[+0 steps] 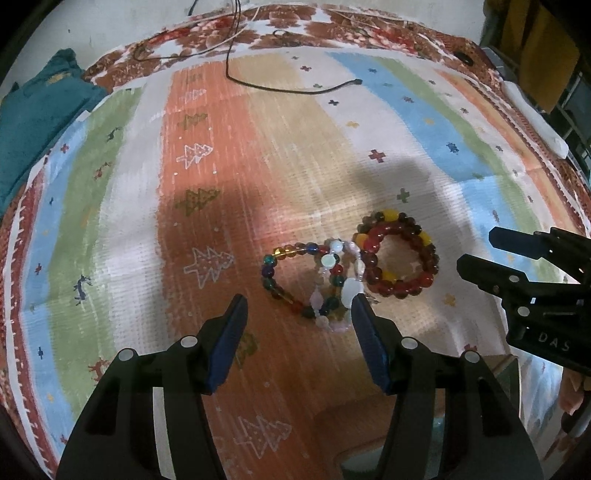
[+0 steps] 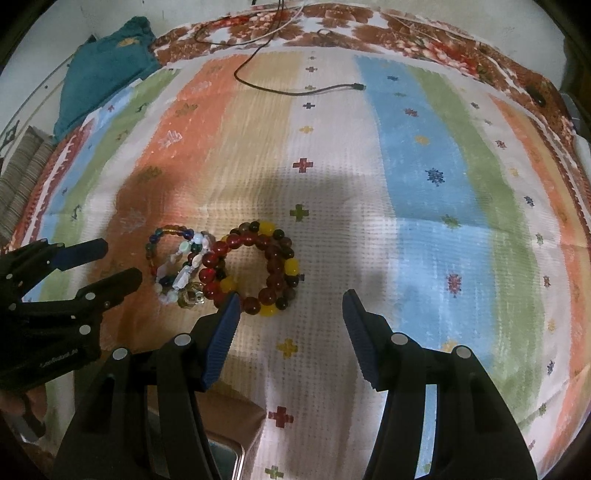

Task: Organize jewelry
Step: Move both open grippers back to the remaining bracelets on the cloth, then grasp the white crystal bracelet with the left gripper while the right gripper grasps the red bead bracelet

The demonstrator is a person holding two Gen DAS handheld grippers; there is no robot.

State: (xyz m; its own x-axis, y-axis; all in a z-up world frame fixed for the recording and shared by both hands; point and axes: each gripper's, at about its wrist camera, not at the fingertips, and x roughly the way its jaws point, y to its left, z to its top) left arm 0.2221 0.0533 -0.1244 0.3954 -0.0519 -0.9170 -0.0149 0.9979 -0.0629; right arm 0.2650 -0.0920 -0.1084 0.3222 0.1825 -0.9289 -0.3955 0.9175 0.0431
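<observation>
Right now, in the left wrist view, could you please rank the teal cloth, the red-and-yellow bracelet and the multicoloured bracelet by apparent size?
1. teal cloth, though partly cut off.
2-3. red-and-yellow bracelet and multicoloured bracelet: too alike to rank.

We read this as a home, likely a bedroom. The work surface is a soft bed or mattress under a brown-and-white floral bedsheet (image 1: 354, 27), with a striped woven cloth in orange, blue, green and white carrying small tree and cross motifs (image 1: 229, 177) spread on top. A crumpled teal fabric (image 1: 37, 110) sits at the far left edge, and a thin black charging cable (image 2: 295, 90) trails across. A plain pale wall (image 1: 110, 22) stands behind.
</observation>
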